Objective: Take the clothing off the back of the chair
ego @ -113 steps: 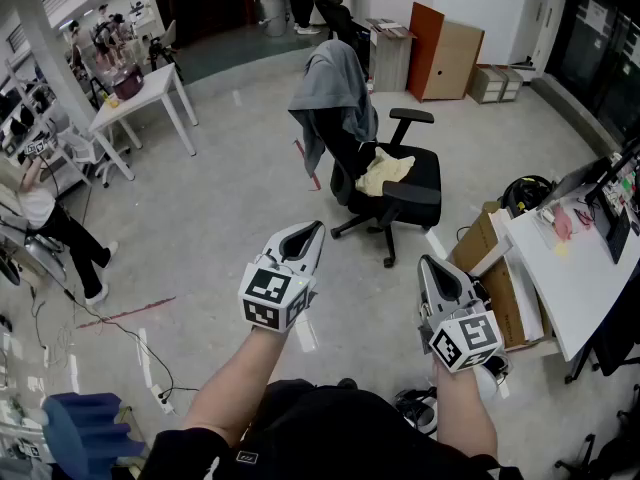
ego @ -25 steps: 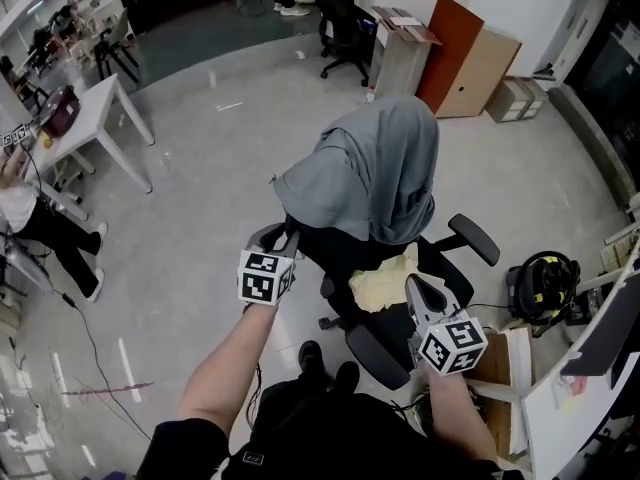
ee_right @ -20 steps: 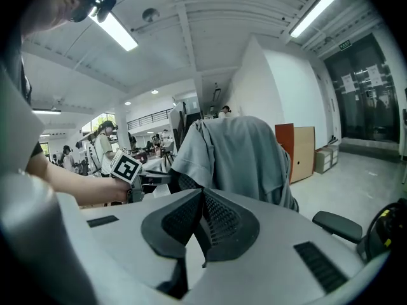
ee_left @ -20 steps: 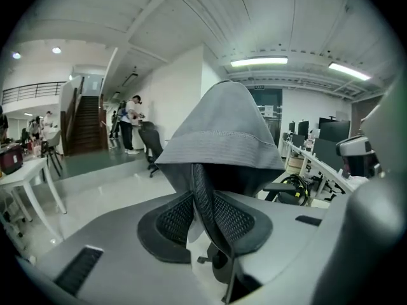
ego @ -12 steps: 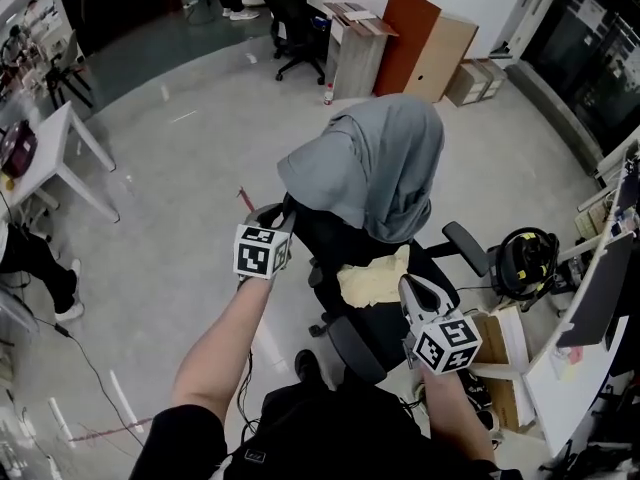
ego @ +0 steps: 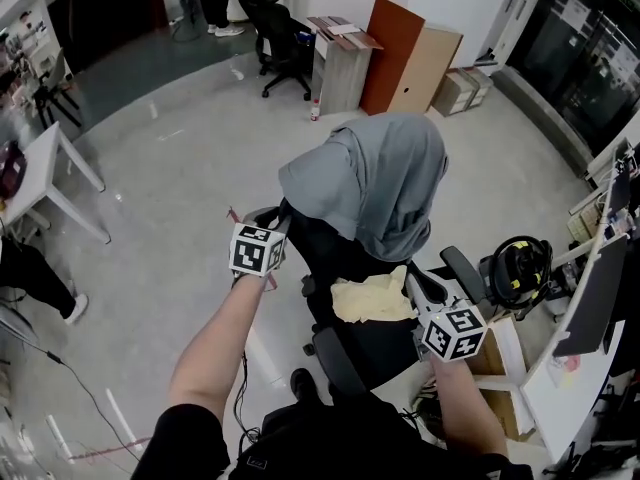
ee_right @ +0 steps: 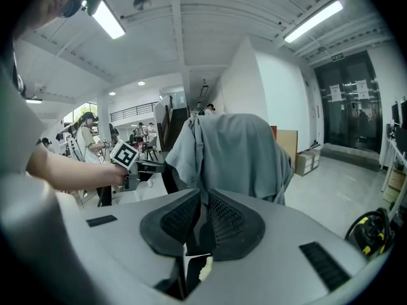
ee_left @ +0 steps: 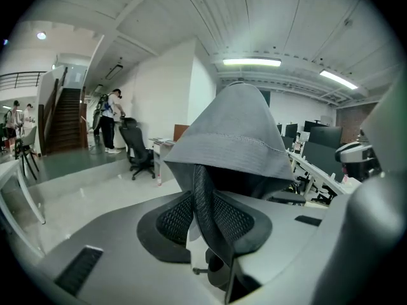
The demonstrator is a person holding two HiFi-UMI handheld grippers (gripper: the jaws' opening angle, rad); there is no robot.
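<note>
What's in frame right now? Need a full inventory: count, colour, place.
hoodie: 1, grey, draped over the near chair's back
office chair: 1, black, centre, in front of the person
cloth: 1, pale yellow, on that chair's seat
second office chair: 1, black, far back
boards: 2, orange-brown and tan, leaning on the far wall
cardboard boxes: at least 2, brown, right of the boards
table: 1, white, left edge
desk: 1, white, right edge
left gripper: 1, white, left of the chair back, jaws narrowly apart, empty
right gripper: 1, white, by the seat's right side, shut, empty
</note>
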